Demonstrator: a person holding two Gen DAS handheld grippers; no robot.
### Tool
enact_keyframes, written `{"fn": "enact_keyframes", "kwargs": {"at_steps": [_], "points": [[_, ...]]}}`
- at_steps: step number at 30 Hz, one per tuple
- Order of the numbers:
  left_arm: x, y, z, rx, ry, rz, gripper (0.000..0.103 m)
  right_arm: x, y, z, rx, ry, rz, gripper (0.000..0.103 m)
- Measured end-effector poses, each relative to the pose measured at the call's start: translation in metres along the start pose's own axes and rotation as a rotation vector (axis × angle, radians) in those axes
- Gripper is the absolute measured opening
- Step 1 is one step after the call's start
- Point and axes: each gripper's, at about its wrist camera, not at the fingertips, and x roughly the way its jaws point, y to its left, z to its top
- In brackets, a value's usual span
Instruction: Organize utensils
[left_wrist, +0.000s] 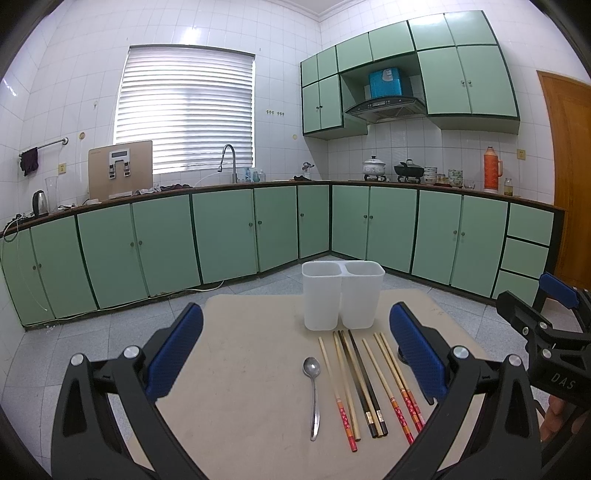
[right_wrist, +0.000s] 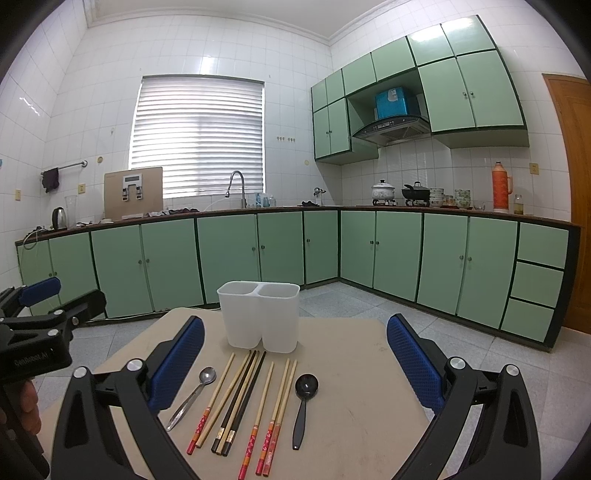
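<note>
From the left wrist view, your left tool (left_wrist: 295, 347) hangs over the near edge of the bench (left_wrist: 240, 369) with its blue pads wide apart and nothing between them. The white two-compartment holder (left_wrist: 341, 295) stands at the far edge, both compartments apparently empty, so you are judged to be at the very start: nothing sorted yet. The metal spoon (left_wrist: 313, 391) lies just left of the row of chopsticks (left_wrist: 369, 384), all pointing toward the holder; the right end of that row runs behind your right-hand pad, and whatever lies beyond it is hidden here. Your right tool (left_wrist: 546, 325) shows only at the frame's right edge, partly cut off. From the right wrist view, the right tool (right_wrist: 295, 354) is likewise spread apart and empty above the near edge, and a black spoon (right_wrist: 304, 402) appears at the right end of the row. The next move calls for lowering one tool onto a single handle and closing narrowly, since the chopsticks lie almost touching. The holder's insides cannot be fully seen.
</note>
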Motion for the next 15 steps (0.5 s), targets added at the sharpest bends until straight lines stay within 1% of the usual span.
{"fn": "enact_keyframes", "kwargs": {"at_steps": [15], "points": [[-0.0005, 0.0031, -0.0034, -0.001, 0.008, 0.0, 0.098, 0.0045, -0.0047, -0.0113, 0.007, 0.012, -0.002, 0.097]]}}
